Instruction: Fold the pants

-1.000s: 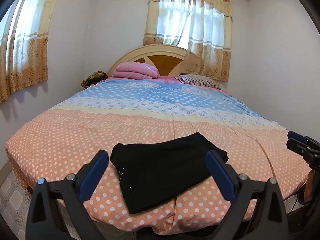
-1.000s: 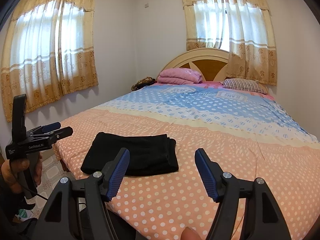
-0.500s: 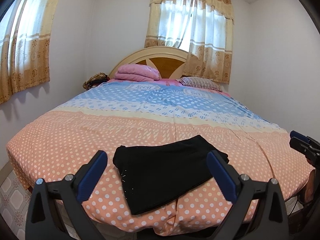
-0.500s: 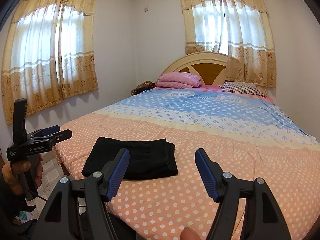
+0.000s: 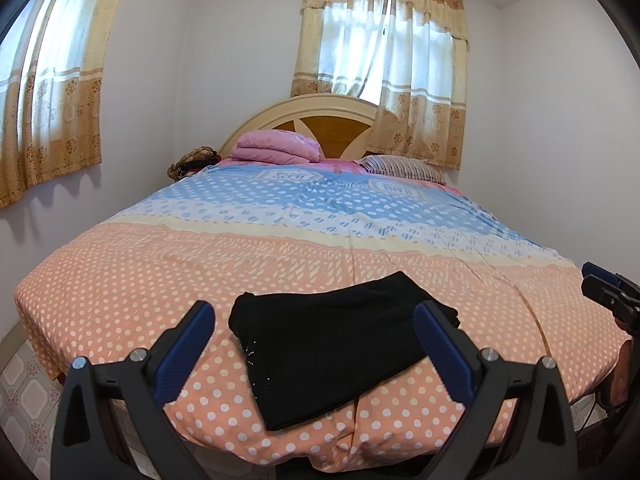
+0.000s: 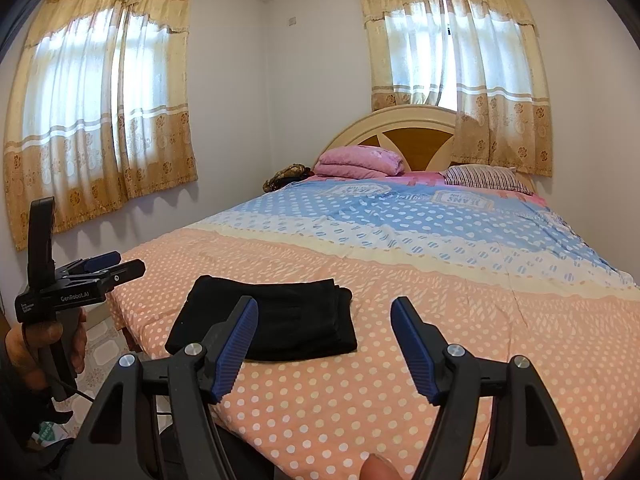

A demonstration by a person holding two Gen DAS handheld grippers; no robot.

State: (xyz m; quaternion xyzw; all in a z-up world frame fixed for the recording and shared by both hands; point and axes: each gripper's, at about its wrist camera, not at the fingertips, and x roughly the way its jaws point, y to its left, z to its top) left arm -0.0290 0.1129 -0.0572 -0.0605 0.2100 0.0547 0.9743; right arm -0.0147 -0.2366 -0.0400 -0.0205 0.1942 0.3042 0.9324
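Observation:
Black pants (image 5: 332,344) lie folded into a compact rectangle near the foot edge of the bed (image 5: 120,280). The same folded pants (image 6: 276,322) sit left of centre in the right wrist view. My left gripper (image 5: 314,312) hangs open above the bed's edge, its blue pads either side of the pants in the picture but clear of them. My right gripper (image 6: 324,306) is open too, held back from the bed with nothing between its fingers. A hand holds the left gripper (image 6: 102,266) at the left of the right wrist view.
The bed wears a dotted orange and blue cover (image 6: 440,248). Folded pink bedding (image 5: 276,148) and a striped pillow (image 5: 404,166) rest by the headboard. Curtained windows (image 6: 104,112) line the walls. Tiled floor (image 5: 24,396) shows beside the bed. The right gripper (image 5: 608,292) pokes in at the right edge.

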